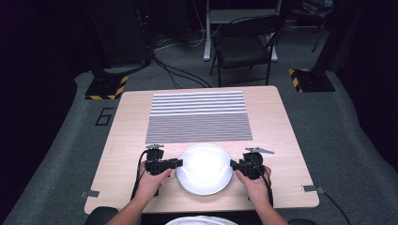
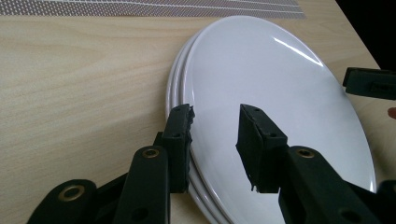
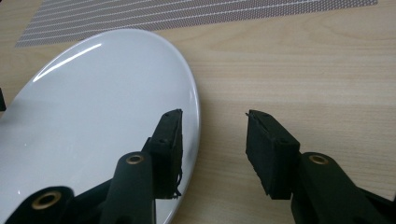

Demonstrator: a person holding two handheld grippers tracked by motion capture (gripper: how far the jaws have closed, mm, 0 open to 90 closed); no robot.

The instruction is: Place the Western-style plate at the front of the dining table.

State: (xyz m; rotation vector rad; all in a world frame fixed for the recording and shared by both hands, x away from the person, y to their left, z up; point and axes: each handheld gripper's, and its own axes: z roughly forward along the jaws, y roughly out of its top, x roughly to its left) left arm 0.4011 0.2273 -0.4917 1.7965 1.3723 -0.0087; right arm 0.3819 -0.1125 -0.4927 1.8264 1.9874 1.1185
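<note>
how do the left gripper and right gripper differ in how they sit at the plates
The left gripper meets the stack of white plates at its left edge, the right gripper at its right edge. The left gripper's outer jaw sits close against the stacked rims; the right gripper's outer jaw stands clear of them, over bare table. Both are black, point inward and straddle the rim, jaws apart.

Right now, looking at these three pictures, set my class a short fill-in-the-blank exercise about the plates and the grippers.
1. The white plates lie on a ____ table.
2. The plates sit ____ the left gripper and the right gripper.
3. Beyond the plates lies a ____ mat.

Missing words: wooden; between; striped
</note>
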